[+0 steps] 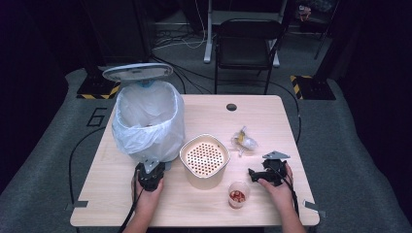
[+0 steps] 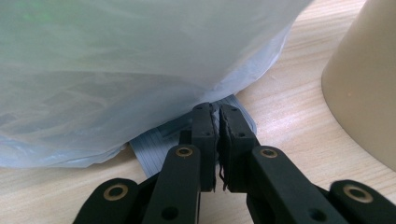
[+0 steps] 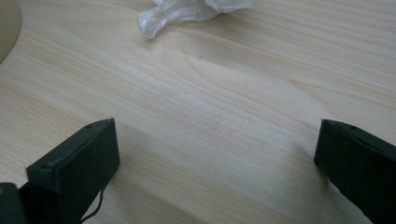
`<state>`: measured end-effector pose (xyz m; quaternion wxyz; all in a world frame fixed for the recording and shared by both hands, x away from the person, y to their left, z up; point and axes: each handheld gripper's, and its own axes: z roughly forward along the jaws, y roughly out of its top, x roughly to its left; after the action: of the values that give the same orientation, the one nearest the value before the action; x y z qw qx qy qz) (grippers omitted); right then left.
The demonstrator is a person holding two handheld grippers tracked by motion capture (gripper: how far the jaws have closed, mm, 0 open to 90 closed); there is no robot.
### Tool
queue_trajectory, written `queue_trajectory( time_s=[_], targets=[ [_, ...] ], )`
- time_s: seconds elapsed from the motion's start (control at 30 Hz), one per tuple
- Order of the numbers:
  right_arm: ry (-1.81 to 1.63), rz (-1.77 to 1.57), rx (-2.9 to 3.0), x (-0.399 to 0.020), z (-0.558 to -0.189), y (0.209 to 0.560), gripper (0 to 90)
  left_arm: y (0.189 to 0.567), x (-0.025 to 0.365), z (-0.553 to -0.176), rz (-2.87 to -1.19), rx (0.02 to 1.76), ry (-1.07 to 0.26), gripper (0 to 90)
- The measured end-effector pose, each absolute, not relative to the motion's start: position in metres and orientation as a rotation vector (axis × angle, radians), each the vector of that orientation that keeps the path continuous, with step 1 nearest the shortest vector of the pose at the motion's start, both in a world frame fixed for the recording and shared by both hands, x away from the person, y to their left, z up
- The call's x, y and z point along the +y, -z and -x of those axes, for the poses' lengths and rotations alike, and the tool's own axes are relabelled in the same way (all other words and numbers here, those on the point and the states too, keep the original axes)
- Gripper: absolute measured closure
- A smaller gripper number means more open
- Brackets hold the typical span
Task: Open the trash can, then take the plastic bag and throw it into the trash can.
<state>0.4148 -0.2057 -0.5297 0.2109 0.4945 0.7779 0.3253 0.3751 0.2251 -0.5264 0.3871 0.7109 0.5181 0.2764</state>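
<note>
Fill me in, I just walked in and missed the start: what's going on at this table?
A person sits at a wooden table with a gripper in each hand. The left gripper, jaws shut, presses on the grey pedal of a bag-lined trash bin, whose lid stands open. The right gripper rests open on the table, holding nothing. Nearby are a beige perforated container, a small cup of red bits and a crumpled wrapper.

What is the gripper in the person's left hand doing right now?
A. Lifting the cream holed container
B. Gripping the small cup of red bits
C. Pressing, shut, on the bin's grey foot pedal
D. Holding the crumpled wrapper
C: the left gripper has its jaws closed at the grey pedal beneath the bag-lined bin, whose lid stands open.
</note>
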Motion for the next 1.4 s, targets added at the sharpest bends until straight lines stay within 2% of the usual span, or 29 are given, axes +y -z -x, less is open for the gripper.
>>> queue_trajectory(
  time_s=[0.17,0.37,0.57,0.7,0.9,1.0,1.3,1.4],
  targets=[
    [-0.911,-1.374,2.166,-0.206,-0.415,0.530,0.3,0.526,0.226,-0.375,-1.817,1.313,-0.700,84.9],
    [-0.881,-1.361,2.185,-0.202,-0.415,0.523,10.2,0.526,0.227,-0.375,-1.811,1.310,-0.706,85.0],
    [-0.883,-1.326,2.169,-0.200,-0.418,0.492,13.6,0.527,0.227,-0.375,-1.745,1.361,-0.618,85.1],
    [-0.919,-1.318,2.173,-0.202,-0.431,0.472,13.6,0.526,0.229,-0.375,-1.833,1.294,-0.702,85.2],
    [-0.972,-1.295,2.174,-0.199,-0.453,0.452,16.9,0.526,0.230,-0.376,-1.813,1.303,-0.690,85.3],
    [-1.012,-1.313,2.175,-0.193,-0.462,0.450,25.5,0.526,0.229,-0.376,-1.810,1.303,-0.692,85.3],
    [-0.942,-1.310,2.233,-0.175,-0.496,0.465,22.6,0.526,0.229,-0.375,-1.837,1.293,-0.708,85.2],
    [-0.945,-1.302,2.238,-0.171,-0.504,0.466,24.3,0.526,0.229,-0.375,-1.832,1.295,-0.702,85.2]
  ],
)
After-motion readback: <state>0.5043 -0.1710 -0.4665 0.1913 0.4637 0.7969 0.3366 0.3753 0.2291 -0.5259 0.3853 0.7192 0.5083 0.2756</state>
